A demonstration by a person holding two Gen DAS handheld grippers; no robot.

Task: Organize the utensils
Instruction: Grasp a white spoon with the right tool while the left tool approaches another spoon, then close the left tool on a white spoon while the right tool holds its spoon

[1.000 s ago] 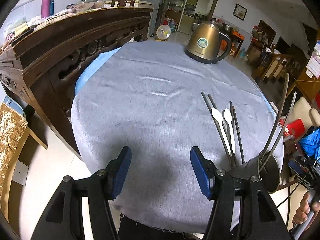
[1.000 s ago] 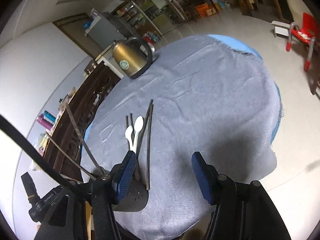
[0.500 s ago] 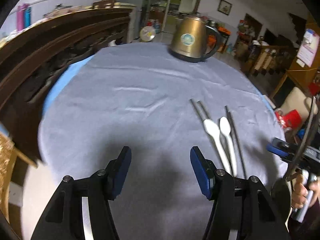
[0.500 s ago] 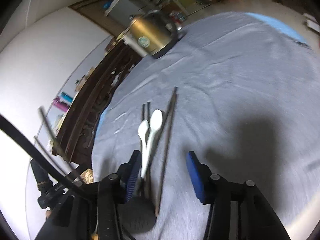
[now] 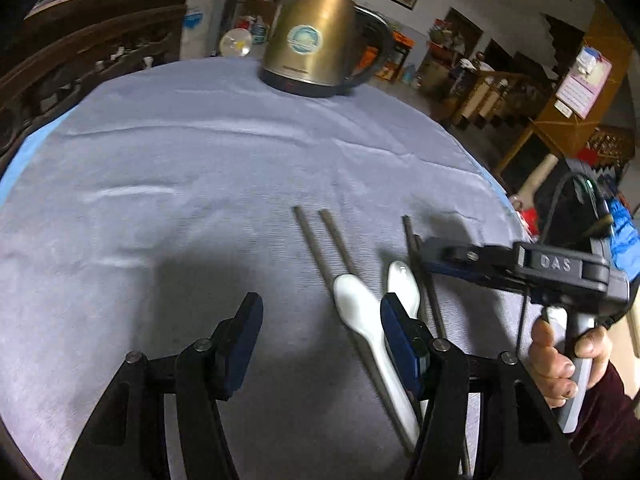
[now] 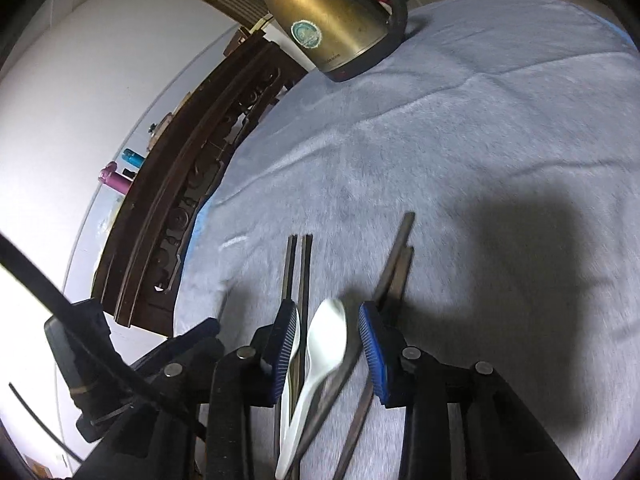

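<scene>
Two white spoons (image 5: 356, 308) (image 5: 404, 284) lie on the grey cloth (image 5: 200, 152), among two pairs of dark chopsticks (image 5: 320, 248) (image 5: 420, 272). My left gripper (image 5: 320, 320) hovers open just left of the spoons, with only cloth between its blue pads. A hand (image 5: 560, 360) holds my right gripper (image 5: 432, 256), which comes in from the right over the right chopstick pair. In the right wrist view, the right gripper (image 6: 330, 340) has its jaws closing around one white spoon (image 6: 326, 340); the pads are not pressing on it. The other spoon (image 6: 294, 356) is partly hidden behind its left pad.
A brass electric kettle (image 5: 316, 36) (image 6: 332, 20) stands at the far side of the round table. A dark carved wooden sideboard (image 5: 80, 64) (image 6: 180, 184) runs along the left. The table's edge curves close on the right, with room furniture (image 5: 500, 92) beyond.
Both grippers moved forward and down over the table toward the utensils. The right jaws narrowed and now straddle a white spoon. The metal holder seen earlier has left view.
</scene>
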